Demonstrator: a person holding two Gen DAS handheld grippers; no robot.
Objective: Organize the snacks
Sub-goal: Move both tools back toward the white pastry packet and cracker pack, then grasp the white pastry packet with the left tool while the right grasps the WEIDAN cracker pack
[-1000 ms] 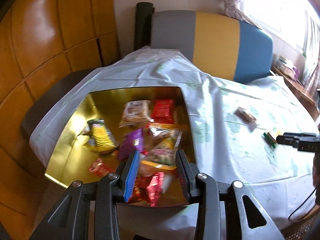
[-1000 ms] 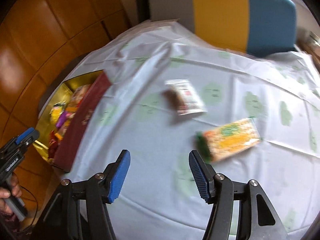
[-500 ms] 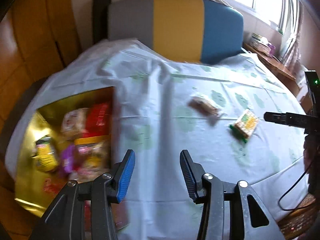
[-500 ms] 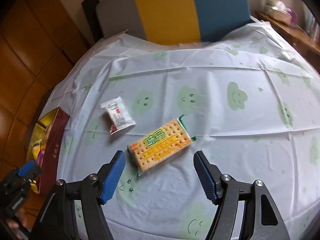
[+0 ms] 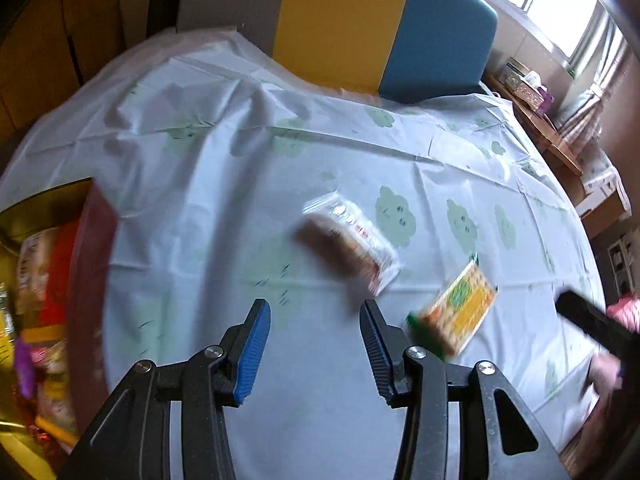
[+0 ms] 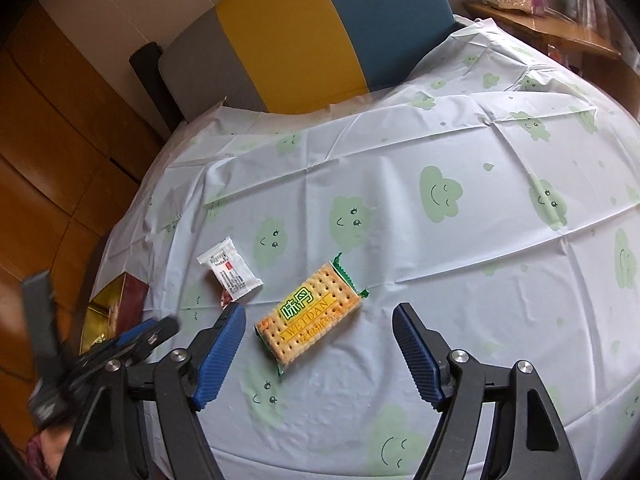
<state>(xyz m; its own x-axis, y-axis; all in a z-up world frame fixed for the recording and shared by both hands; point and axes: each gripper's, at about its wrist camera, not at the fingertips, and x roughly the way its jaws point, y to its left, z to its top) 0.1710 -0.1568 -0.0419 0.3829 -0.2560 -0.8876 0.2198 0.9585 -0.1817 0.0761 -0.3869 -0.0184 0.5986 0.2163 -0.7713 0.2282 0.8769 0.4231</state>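
A cracker packet with orange and green print lies on the tablecloth between the fingers of my open right gripper. It also shows in the left wrist view. A small white snack packet lies just left of it, blurred in the left wrist view. My left gripper is open and empty above the cloth, short of the white packet. The gold-lined box with several snacks sits at the far left.
A white tablecloth with green cloud faces covers the round table. A grey, yellow and blue chair back stands behind it. A wooden shelf with a tissue box is at the right. The box edge shows left.
My left gripper has swung right, from over the snack box to the cloth near the white packet. My right gripper has moved in until the cracker packet lies between its fingers.
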